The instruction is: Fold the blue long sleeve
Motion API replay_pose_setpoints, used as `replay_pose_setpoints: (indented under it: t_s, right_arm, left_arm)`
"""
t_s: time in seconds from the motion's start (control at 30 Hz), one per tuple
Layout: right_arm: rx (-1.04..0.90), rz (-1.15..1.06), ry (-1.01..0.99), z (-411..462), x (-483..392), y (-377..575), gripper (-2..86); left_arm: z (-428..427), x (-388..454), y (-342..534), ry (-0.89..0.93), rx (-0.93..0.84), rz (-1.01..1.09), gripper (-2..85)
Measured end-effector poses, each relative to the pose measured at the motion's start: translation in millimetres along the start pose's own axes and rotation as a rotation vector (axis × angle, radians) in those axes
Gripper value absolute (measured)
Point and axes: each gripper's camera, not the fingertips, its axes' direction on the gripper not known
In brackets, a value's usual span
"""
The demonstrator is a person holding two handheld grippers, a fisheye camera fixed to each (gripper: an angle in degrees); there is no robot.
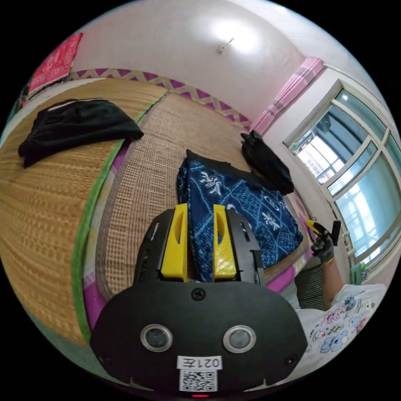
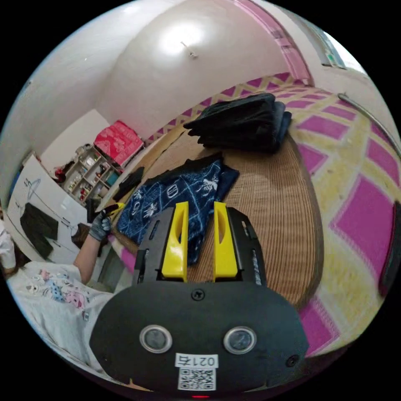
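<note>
The blue long sleeve (image 1: pixel 246 209), dark blue with white prints, lies folded in a rough rectangle on a brown woven mat (image 1: pixel 158 167). My left gripper (image 1: pixel 200 206) hovers open in front of it, with cloth showing through the gap between the yellow jaws but not touching them. In the right gripper view the blue long sleeve (image 2: pixel 175 194) lies beyond my right gripper (image 2: pixel 199 204), which is also open and holds nothing. Each gripper appears small in the other's view, held in a gloved hand off the bed's edge: the right gripper (image 1: pixel 321 229) and the left gripper (image 2: pixel 109 210).
A black garment (image 1: pixel 75 125) lies on a lighter bamboo mat at the left. A folded dark pile (image 2: pixel 242 121) sits at the far end of the woven mat, beside a pink-and-yellow sheet (image 2: pixel 351 175). There is a window (image 1: pixel 355 175) on one side and shelves (image 2: pixel 87 175) on the other.
</note>
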Motion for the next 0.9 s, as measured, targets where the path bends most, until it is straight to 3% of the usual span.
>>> replay_pose_setpoints:
  t_s: [0.2,0.4,0.57,0.73,0.9]
  right_arm:
    - [-0.208,0.002,0.003,86.3,52.4,-114.9,12.9]
    - [-0.337,-0.041,-0.145,132.3,77.5,-165.7,11.8]
    - [-0.463,-0.062,-0.265,162.5,84.1,-182.9,3.4]
    - [-0.422,0.000,-0.336,160.1,98.2,-198.0,1.3]
    - [-0.350,-0.060,-0.219,155.7,78.5,-227.0,1.6]
  left_arm:
    - [49.5,-59.8,-58.2,0.168,-0.083,-0.132,11.9]
    - [78.7,-75.0,-95.2,0.335,-0.166,-0.055,13.0]
    - [111.7,-79.0,-122.6,0.375,-0.305,-0.046,3.9]
    - [112.9,-82.9,-146.0,0.386,-0.268,-0.046,0.5]
    - [111.6,-72.2,-184.2,0.316,-0.166,-0.004,0.3]
